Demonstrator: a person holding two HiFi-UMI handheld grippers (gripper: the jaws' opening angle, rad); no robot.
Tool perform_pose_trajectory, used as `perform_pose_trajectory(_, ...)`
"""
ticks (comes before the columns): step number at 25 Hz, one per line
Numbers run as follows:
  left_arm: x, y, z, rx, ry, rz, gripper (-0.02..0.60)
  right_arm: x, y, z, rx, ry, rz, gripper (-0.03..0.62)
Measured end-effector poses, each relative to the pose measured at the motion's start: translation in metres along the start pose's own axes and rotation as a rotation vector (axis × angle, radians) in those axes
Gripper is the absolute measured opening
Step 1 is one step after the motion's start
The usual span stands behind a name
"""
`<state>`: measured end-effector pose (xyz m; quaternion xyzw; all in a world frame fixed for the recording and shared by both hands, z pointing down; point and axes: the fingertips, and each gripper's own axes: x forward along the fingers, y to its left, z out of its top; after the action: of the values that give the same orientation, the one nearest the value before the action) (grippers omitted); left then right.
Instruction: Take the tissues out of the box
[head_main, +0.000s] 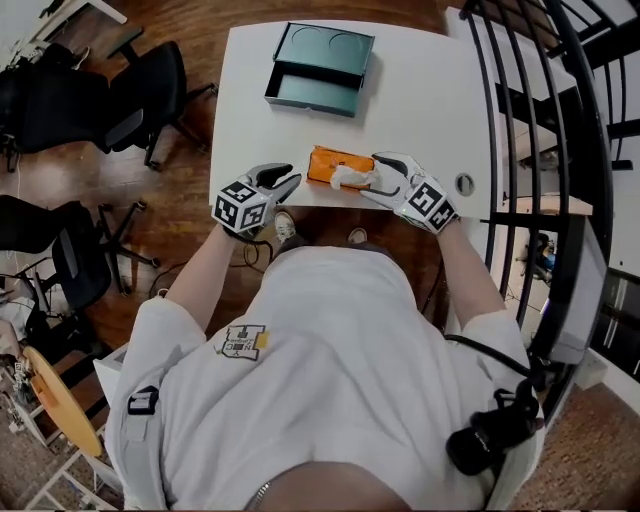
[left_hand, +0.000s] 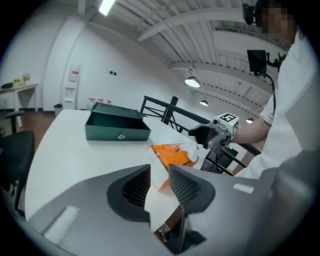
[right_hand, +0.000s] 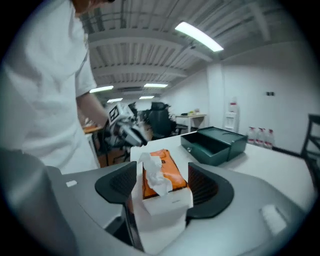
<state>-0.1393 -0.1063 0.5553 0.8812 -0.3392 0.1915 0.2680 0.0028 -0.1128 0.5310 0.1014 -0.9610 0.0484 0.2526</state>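
Note:
An orange tissue box (head_main: 335, 160) (left_hand: 172, 156) lies near the front edge of the white table (head_main: 420, 100). A crumpled white tissue (right_hand: 151, 172) sticks up from its slot. My right gripper (head_main: 372, 178) (right_hand: 162, 181) stands open around the box's right end; the box (right_hand: 169, 172) fills most of the gap, with slim slits beside the pads. My left gripper (head_main: 290, 185) (left_hand: 159, 182) hovers at the table's front edge, left of the box, shut on a white tissue sheet (left_hand: 156, 202) that hangs down between its pads.
A dark green drawer box (head_main: 320, 68) (left_hand: 117, 126) (right_hand: 215, 142) stands at the table's far side, its drawer pulled out. Black office chairs (head_main: 100, 100) stand left of the table. A black railing (head_main: 540, 150) runs along the right. A round grommet (head_main: 464, 184) sits by the right gripper.

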Motion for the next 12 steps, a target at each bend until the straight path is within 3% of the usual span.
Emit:
perform_pose_trajectory(3, -0.010, 0.016, -0.032, -0.128, 0.001, 0.098, 0.104, -0.031, -0.003, -0.018, 0.292, -0.175, -0.151, 0.242)
perform_pose_trajectory(6, -0.009, 0.029, -0.063, -0.261, 0.001, 0.189, 0.103, -0.040, 0.009, -0.064, 0.561, -0.222, -0.239, 0.130)
perform_pose_trajectory(10, 0.000, 0.036, -0.078, -0.343, -0.017, 0.256, 0.052, -0.039, 0.013, -0.104, 0.741, -0.215, -0.303, 0.017)
perform_pose_trajectory(11, 0.001, 0.038, -0.080, -0.349, -0.019, 0.277, 0.004, -0.039, 0.011, -0.111, 0.773, -0.214, -0.317, 0.003)
perform_pose_trajectory(12, 0.002, 0.040, -0.081, -0.350, -0.022, 0.298, 0.000, -0.039, 0.008, -0.116, 0.802, -0.214, -0.330, 0.000)
